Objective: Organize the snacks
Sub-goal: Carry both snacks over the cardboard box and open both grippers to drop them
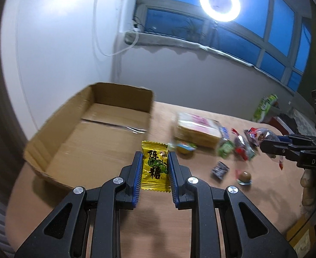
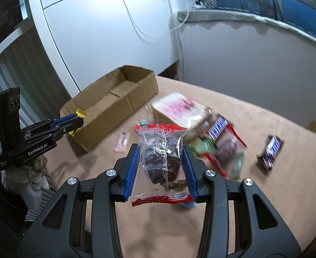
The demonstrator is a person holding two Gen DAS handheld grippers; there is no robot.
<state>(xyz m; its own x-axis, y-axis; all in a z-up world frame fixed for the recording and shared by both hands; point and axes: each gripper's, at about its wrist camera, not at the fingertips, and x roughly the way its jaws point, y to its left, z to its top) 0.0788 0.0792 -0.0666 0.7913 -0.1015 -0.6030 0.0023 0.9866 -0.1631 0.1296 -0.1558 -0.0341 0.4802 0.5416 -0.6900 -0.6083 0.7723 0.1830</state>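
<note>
My left gripper (image 1: 154, 158) is shut on a yellow candy packet (image 1: 154, 165) with black characters, held above the table next to the open cardboard box (image 1: 106, 116). In the right wrist view the left gripper (image 2: 78, 120) sits at the box's near corner (image 2: 115, 99). My right gripper (image 2: 161, 150) is shut on a clear packet with red edges and a dark cake inside (image 2: 162, 161), held above the table. It also shows in the left wrist view (image 1: 263, 144) at the right. The box looks empty inside.
A pile of snacks lies on the tan table (image 2: 265, 193): a bread pack (image 2: 177, 107), Snickers bars (image 2: 218, 128) (image 2: 270, 150), green and red packets (image 1: 239, 148), a small black packet (image 1: 219, 169), a round candy (image 1: 245, 176). A white cabinet stands behind the box.
</note>
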